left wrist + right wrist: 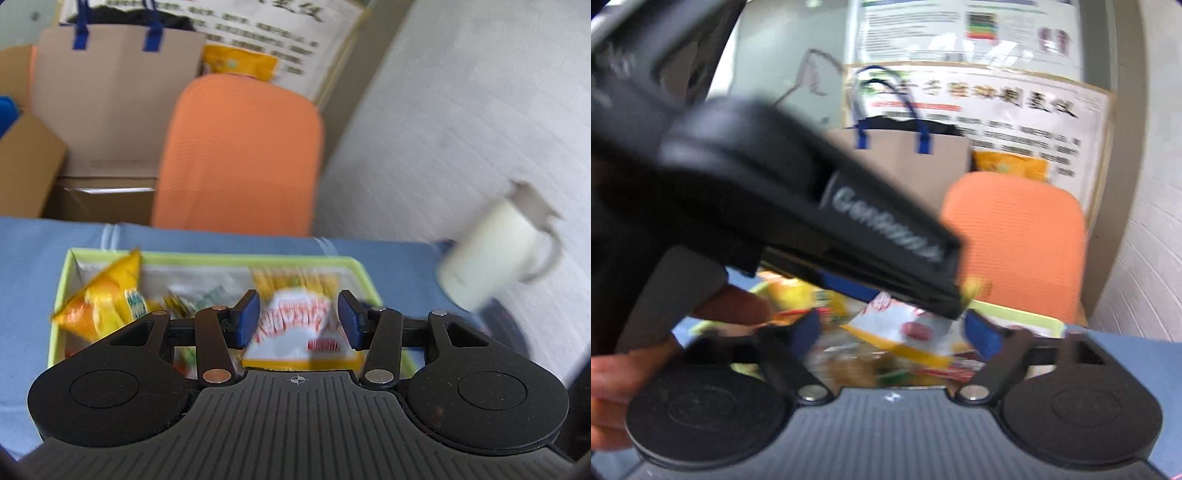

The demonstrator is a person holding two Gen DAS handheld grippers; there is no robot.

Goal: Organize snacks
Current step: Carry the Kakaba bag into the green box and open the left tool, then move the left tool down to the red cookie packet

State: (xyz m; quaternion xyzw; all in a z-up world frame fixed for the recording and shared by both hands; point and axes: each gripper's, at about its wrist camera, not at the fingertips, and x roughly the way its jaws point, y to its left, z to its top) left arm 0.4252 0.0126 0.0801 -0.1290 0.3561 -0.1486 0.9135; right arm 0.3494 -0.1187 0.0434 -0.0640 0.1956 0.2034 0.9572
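A light-green box (pixel 360 271) holding several snack packets sits on the blue tablecloth. An orange-yellow chip bag (pixel 103 299) leans at its left end. A white packet with red print (pixel 295 325) lies between the fingers of my left gripper (pixel 298 319), which is open above the box and touches nothing. In the right wrist view my right gripper (pixel 892 334) is open over the same box (pixel 1015 314); the white packet (pixel 905 328) lies beyond its fingers. The left gripper's black body (pixel 812 206) crosses that view and hides much of the box.
An orange chair back (pixel 240 155) stands behind the table, with a brown paper bag (pixel 114 96) and cardboard boxes to its left. A cream jug (pixel 495 254) stands on the table's right. A grey wall is at the right. The person's hand (pixel 731 306) shows at left.
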